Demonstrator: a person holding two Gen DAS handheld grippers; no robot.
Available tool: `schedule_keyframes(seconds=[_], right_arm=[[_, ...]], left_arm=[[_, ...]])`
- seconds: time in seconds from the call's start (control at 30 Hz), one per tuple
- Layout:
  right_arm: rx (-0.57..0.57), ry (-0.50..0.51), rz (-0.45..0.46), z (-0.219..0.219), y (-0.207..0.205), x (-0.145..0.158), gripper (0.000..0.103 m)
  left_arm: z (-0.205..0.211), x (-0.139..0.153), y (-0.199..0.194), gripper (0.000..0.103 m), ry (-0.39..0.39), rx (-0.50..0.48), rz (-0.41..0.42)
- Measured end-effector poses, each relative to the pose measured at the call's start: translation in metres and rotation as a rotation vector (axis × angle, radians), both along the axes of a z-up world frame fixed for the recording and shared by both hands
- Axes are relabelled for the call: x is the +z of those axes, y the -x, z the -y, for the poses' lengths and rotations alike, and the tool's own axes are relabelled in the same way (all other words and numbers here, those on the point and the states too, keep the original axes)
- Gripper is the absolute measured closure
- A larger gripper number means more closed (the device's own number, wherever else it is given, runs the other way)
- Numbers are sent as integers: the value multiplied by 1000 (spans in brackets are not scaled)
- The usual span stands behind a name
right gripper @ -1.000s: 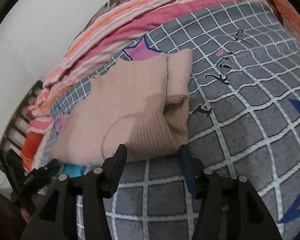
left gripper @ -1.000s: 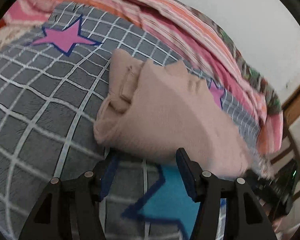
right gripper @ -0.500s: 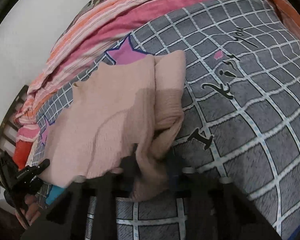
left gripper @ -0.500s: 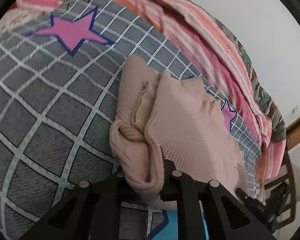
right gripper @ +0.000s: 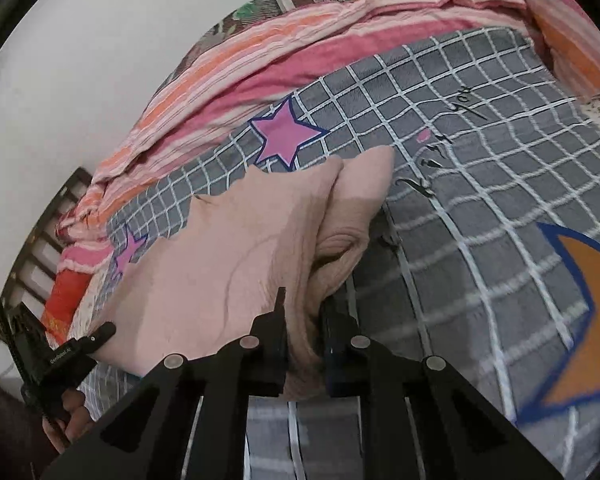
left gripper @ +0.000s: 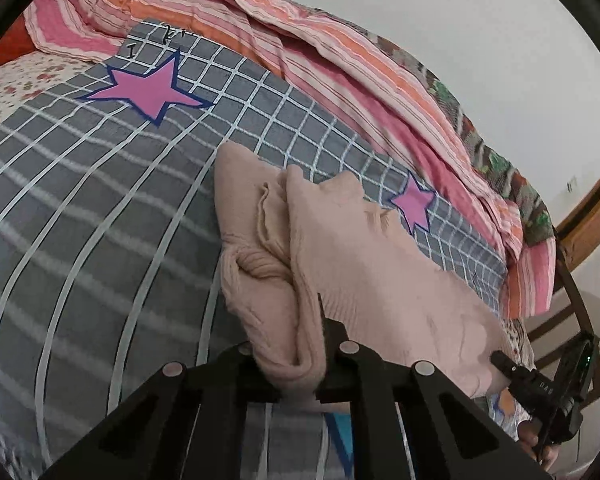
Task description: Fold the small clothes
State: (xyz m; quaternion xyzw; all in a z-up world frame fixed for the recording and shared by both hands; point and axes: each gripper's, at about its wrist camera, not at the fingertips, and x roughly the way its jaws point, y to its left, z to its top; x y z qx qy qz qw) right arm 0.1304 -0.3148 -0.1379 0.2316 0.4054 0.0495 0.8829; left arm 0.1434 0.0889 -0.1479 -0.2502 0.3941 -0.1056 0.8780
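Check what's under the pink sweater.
The sweater lies on the grey checked blanket; a blue patch peeks out at its near edge. Everything else beneath is covered.

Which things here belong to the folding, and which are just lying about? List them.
Job: sweater, left hand-held gripper, right hand-held gripper, both shut on the sweater's near edge.
Lying about: checked blanket, striped quilt, floral sheet.

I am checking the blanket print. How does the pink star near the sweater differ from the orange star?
The pink star is small and lies just beyond the sweater; the orange star is much larger, nearer the camera, and cut off by the frame. Both have dark blue outlines.
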Motion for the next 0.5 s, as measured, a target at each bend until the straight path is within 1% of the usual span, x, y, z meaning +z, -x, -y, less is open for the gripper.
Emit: schedule_keyframes(seconds=[0.1,0.23,0.27,0.3,0.33,0.37,0.4,0.43,0.47,0.5], right_arm=[[17,37,-5,0,27,4,90],[36,75,18,1,64,8,90],[31,84,13,2,69,7,89],[24,89,3,4,72,3,86],[16,102,-6,6,74,0,83],[-2,135,-20,7,75,-2,79],[-23,178,-25,9,76,-2,78],[-32,204,-16,10,77,0,77],[-29,209,7,12,80,3,72],[-27,203,22,14,80,5,70]], left_arm=[[2,0,28,93,1,-8,-6],[3,-4,56,92,15,-26,-23],[3,-5,60,90,16,-34,-26],[2,-6,62,85,15,-47,-29],[1,-7,63,82,-2,-50,-37],[0,-7,64,76,-37,-45,-52],[-3,-6,65,74,-68,-37,-60],[-7,-5,66,74,-72,-35,-55],[-12,-3,67,73,-68,-35,-42],[-16,1,67,69,-75,-30,-28]])
